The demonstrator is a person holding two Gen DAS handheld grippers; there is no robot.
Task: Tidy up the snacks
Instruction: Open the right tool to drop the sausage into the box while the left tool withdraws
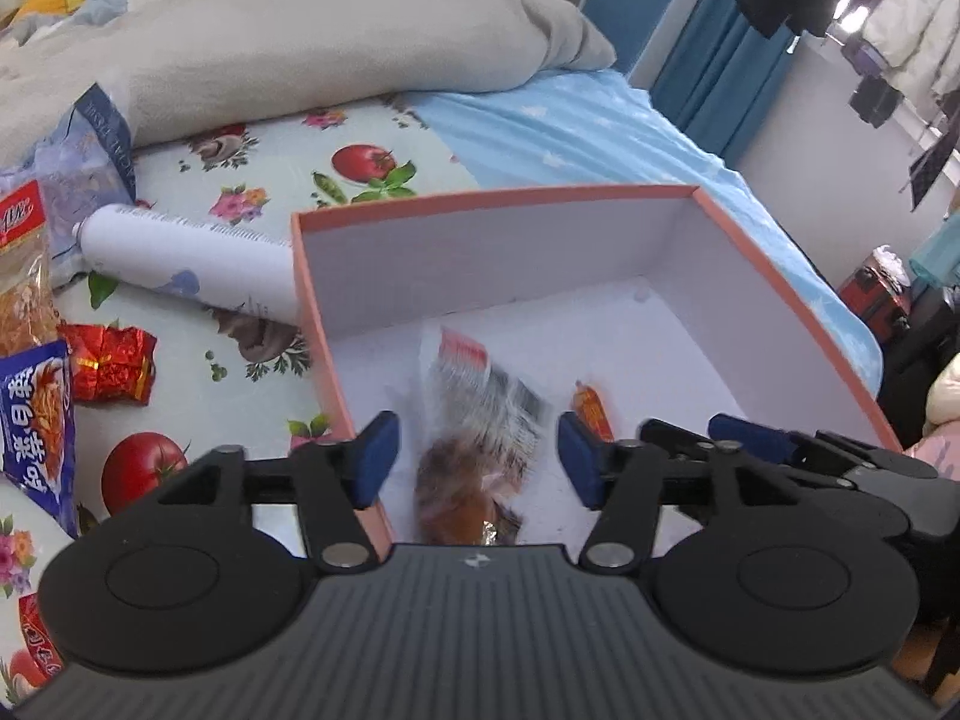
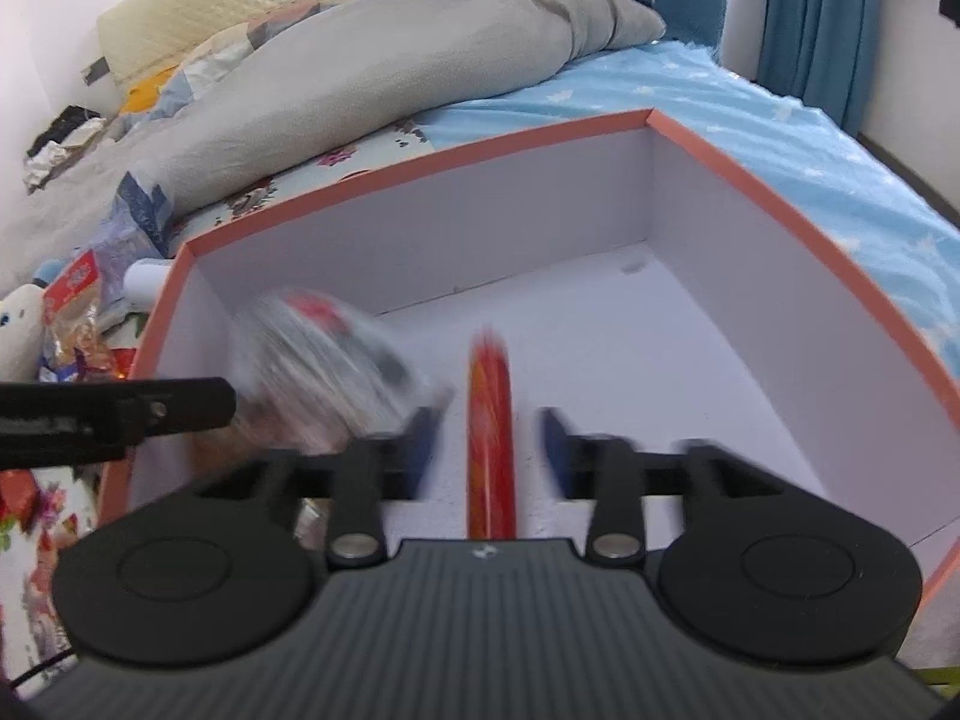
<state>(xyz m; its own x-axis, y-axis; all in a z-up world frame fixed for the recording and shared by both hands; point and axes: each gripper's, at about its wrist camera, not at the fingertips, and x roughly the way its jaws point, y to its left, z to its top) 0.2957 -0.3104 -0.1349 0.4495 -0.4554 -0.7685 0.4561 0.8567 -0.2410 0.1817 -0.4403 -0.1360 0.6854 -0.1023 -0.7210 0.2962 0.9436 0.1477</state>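
Observation:
A pink-rimmed white box point(image 1: 492, 201) stands on the bed; it also shows in the right wrist view point(image 2: 420, 153). My left gripper point(image 1: 478, 459) is open over the box's near left part, with a clear snack packet point(image 1: 474, 438) of brown pieces blurred between its fingers, not touching them. My right gripper point(image 2: 487, 450) is open inside the box, with a blurred red-orange stick snack point(image 2: 491, 438) between its fingers, free of both. That stick point(image 1: 591, 411) and the right gripper point(image 1: 654, 438) also show in the left wrist view. The left gripper's arm point(image 2: 114, 411) shows at the left in the right wrist view.
Left of the box lie a white tube point(image 1: 192, 258), red foil packets point(image 1: 111, 363), a blue noodle bag point(image 1: 39, 420) and an orange snack bag point(image 1: 21, 276). A grey duvet point(image 1: 300, 48) lies behind. The bed edge is to the right.

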